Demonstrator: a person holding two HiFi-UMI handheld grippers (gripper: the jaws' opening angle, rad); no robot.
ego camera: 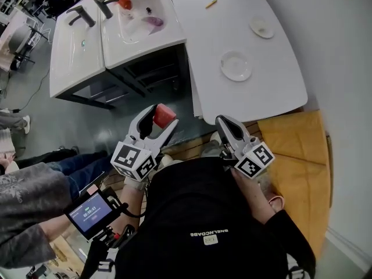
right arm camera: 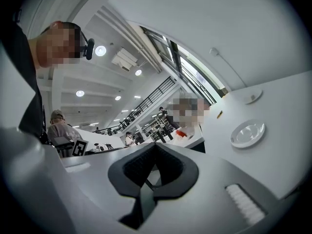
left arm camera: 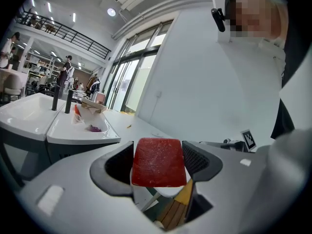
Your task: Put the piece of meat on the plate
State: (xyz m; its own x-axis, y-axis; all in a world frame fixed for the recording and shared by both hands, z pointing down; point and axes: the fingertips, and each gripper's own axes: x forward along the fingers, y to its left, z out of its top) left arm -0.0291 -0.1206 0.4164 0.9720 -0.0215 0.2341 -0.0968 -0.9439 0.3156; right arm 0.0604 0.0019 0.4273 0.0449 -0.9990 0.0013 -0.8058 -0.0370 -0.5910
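Observation:
A red block of meat (ego camera: pixel 164 115) sits between the pads of my left gripper (ego camera: pixel 158 118), which is shut on it and held in the air in front of the person, short of the white table (ego camera: pixel 279 80). In the left gripper view the meat (left arm camera: pixel 158 162) fills the gap of the left gripper (left arm camera: pixel 159 165). A round white plate (ego camera: pixel 235 65) lies near the table's front edge and shows in the right gripper view as the plate (right arm camera: pixel 247 133) at right. My right gripper (ego camera: pixel 224 124) is shut and holds nothing; the right gripper (right arm camera: pixel 155 148) points level toward the table.
A smaller dish (ego camera: pixel 261 27) and a yellow pencil (ego camera: pixel 211 3) lie farther back on the table. Left of it stand two white sinks (ego camera: pixel 136 31) with dark taps and small items in the basin. A person (ego camera: pixel 29 208) stands at lower left holding a screen (ego camera: pixel 90 213).

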